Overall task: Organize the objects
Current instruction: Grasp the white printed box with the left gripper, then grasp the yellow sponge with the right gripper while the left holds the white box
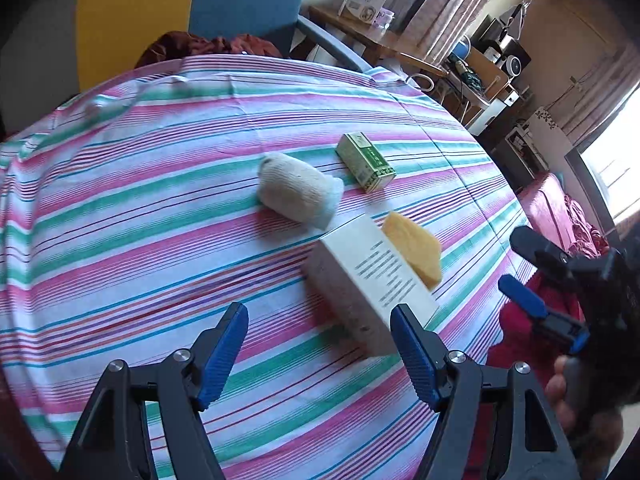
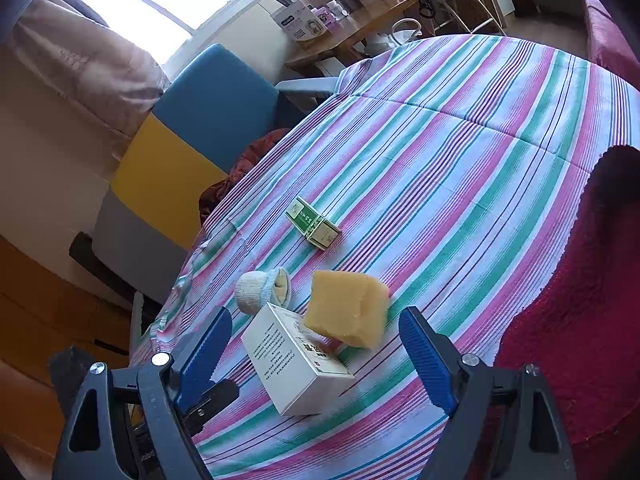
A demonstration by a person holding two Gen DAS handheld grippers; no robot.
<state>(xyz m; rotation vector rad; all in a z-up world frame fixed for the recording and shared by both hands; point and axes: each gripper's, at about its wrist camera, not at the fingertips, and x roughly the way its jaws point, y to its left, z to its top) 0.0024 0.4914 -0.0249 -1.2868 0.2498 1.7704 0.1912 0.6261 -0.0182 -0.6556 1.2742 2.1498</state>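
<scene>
White carton (image 2: 294, 364) nearest, on striped tablecloth (image 1: 120, 208): likely light, stiff; grip across long sides. Print too small to read.
Sponge (image 2: 348, 306) leaning on carton: soft, squashy.
Rolled sock (image 1: 298, 188) beyond: soft.
Green box (image 1: 366, 162) farthest: rigid, label unreadable.
Left gripper (image 1: 320, 348), right gripper (image 2: 316, 344): both spread wide, empty.

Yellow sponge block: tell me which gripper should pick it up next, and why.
Right, probably. The yellow sponge block sits nearly between the open right gripper fingers. The open left gripper faces the white printed cardboard box, which stands before the sponge and blocks its approach.
</scene>
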